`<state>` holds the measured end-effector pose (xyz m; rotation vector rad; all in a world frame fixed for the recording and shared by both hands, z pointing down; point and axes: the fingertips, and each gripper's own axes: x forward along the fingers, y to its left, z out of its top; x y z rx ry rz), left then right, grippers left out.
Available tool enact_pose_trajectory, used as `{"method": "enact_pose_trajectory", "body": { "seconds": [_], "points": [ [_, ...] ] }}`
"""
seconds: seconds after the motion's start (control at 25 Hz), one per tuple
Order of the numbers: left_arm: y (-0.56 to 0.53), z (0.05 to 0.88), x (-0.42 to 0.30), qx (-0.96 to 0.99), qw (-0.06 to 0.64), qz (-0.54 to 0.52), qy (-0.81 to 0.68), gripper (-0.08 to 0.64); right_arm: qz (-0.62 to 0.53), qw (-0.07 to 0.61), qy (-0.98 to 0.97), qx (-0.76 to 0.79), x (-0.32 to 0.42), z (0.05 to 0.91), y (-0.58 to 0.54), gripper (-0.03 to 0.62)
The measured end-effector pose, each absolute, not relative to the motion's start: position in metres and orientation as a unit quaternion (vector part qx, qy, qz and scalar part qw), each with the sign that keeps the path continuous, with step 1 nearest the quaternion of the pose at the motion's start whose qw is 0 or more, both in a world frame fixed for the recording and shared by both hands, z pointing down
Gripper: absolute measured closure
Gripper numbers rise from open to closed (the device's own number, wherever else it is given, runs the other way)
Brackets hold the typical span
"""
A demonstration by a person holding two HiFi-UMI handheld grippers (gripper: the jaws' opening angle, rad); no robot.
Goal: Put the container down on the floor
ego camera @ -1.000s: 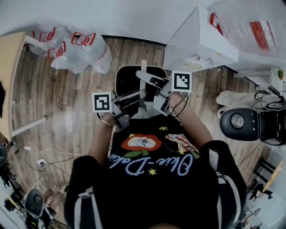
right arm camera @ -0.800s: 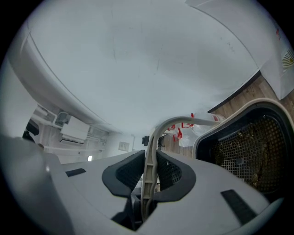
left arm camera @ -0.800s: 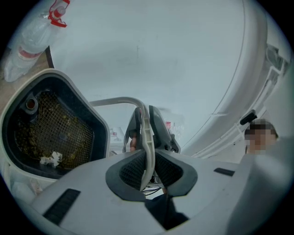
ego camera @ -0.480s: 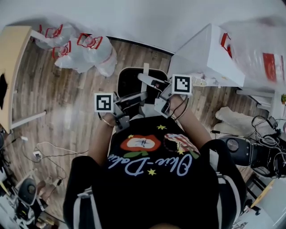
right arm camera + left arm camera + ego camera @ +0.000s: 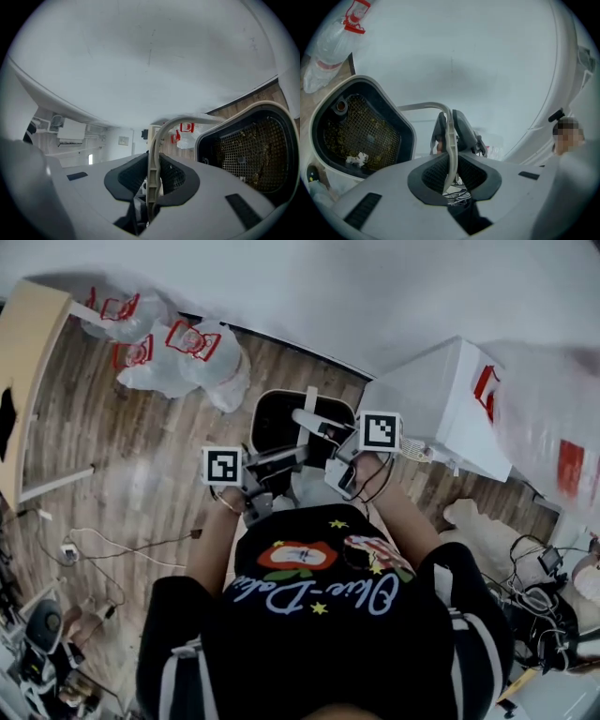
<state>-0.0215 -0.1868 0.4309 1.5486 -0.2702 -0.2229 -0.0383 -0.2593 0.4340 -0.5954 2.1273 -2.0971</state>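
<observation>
Gripping the pale handle (image 5: 419,106) of the black container (image 5: 272,425), left gripper (image 5: 450,161) and right gripper (image 5: 153,178) are both clenched on it, holding the container at chest level over the wooden floor (image 5: 141,460).

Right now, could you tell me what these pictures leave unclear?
- Container underside and gap to floor: head view, hidden by the container itself.
- Container's right side: right gripper view, cut off by the picture's edge.
- Debris in its mesh: left gripper view, too small to identify.
</observation>
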Motion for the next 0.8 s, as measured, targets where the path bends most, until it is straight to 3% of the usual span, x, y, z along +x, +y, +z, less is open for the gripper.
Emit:
{"method": "enact_pose_trajectory", "body": {
  "seconds": [0.4,0.8],
  "points": [
    [-0.226,0.451,-0.026,0.682,0.705,-0.121,-0.152,0.506,-0.697,0.006,0.689,-0.2,-0.041,0.455,-0.295,0.531],
    [-0.249,0.504,-0.024,0.681,0.706,-0.116,-0.153,0.505,-0.689,0.006,0.686,-0.234,-0.037,0.51,-0.319,0.531]
  ]
}}
